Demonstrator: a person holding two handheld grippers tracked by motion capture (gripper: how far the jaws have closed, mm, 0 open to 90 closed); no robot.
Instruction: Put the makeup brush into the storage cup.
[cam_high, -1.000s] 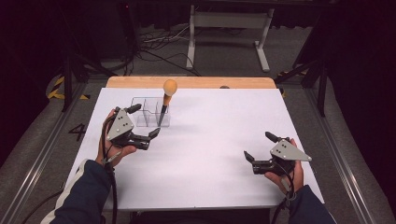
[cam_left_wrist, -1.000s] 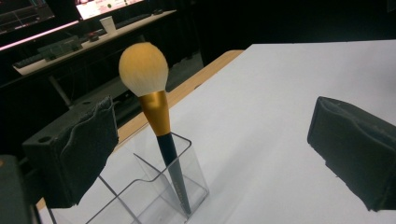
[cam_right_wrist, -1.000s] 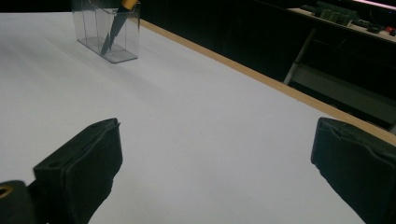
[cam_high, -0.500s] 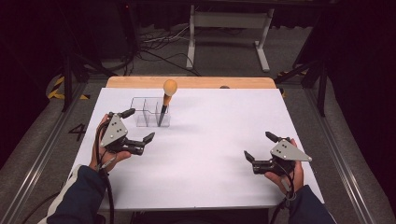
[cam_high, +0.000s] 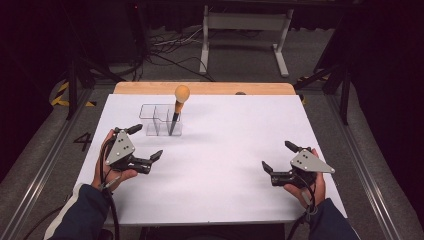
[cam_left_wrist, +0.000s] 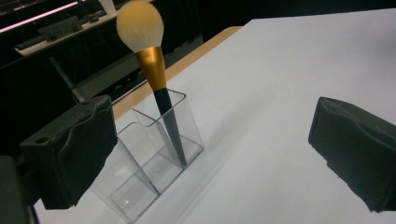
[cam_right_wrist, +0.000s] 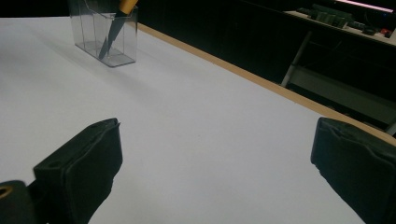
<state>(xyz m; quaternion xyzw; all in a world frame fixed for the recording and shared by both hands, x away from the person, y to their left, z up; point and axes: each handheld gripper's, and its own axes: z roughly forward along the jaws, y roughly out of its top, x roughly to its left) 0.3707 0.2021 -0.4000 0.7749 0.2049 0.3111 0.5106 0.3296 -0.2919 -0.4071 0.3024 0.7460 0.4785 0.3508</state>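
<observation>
Hovering at the left of the high view, the left gripper (cam_high: 146, 144) has its jaws spread wide, holding nothing, just short of the clear organizer (cam_high: 161, 120) in the upper left. The makeup brush (cam_high: 178, 107) stands tilted in its rightmost compartment, bristles up, handle tip on the floor, likely propped by the wall. Over at lower right, the right gripper (cam_high: 279, 157) is spread too, idle above the bare counter (cam_high: 225, 190). Its own view crops the brush head.
</observation>
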